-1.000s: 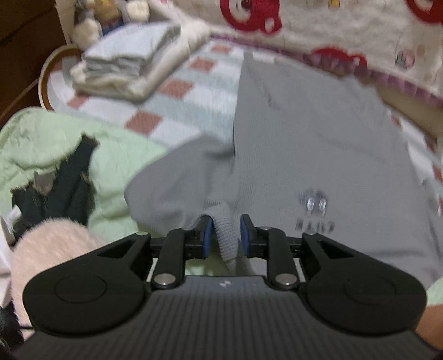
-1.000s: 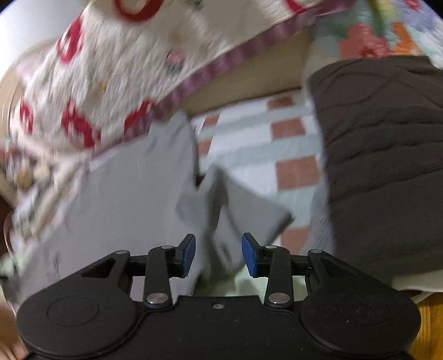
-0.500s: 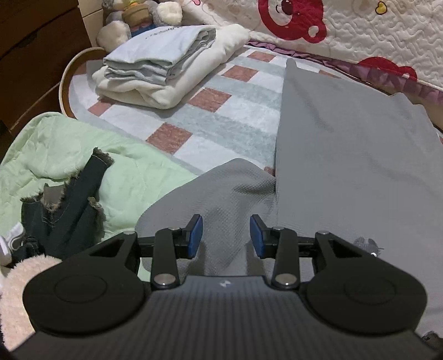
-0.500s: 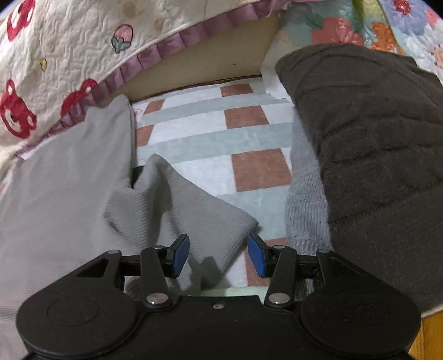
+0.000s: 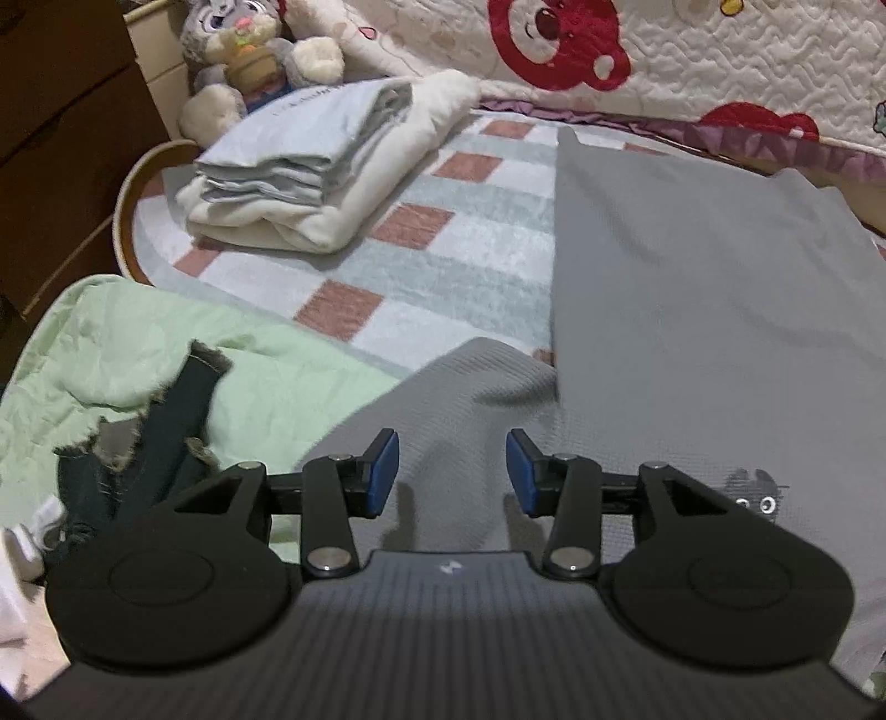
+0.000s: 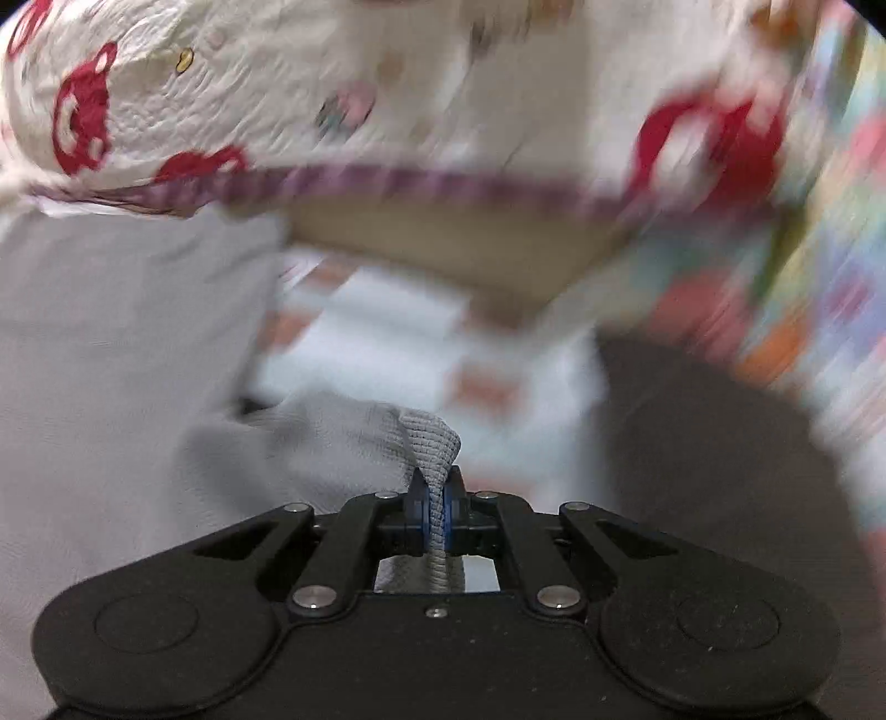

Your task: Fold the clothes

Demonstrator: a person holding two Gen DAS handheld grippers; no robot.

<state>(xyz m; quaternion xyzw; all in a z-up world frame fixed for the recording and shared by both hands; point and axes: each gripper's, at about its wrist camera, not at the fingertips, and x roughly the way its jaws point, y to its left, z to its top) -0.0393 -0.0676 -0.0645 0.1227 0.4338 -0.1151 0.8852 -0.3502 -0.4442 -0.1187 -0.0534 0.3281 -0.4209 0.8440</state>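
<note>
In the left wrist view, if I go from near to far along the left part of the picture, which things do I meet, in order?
Left tool → dark frayed garment → green blanket → folded stack of white and pale blue laundry → plush rabbit.

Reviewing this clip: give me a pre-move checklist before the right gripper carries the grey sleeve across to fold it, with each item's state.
1. Right gripper has cloth: ok, shut on the grey shirt's ribbed cuff.
2. Left gripper free of cloth: ok, open above the left sleeve, holding nothing.
3. Shirt body flat: ok in the left wrist view, smooth with a straight side edge.
4. Landing area on the body clear: ok in the left view.
5. Folded stack out of the way: ok, well apart.
6. Right sleeve's lie: cannot tell, the right view is motion-blurred.
</note>
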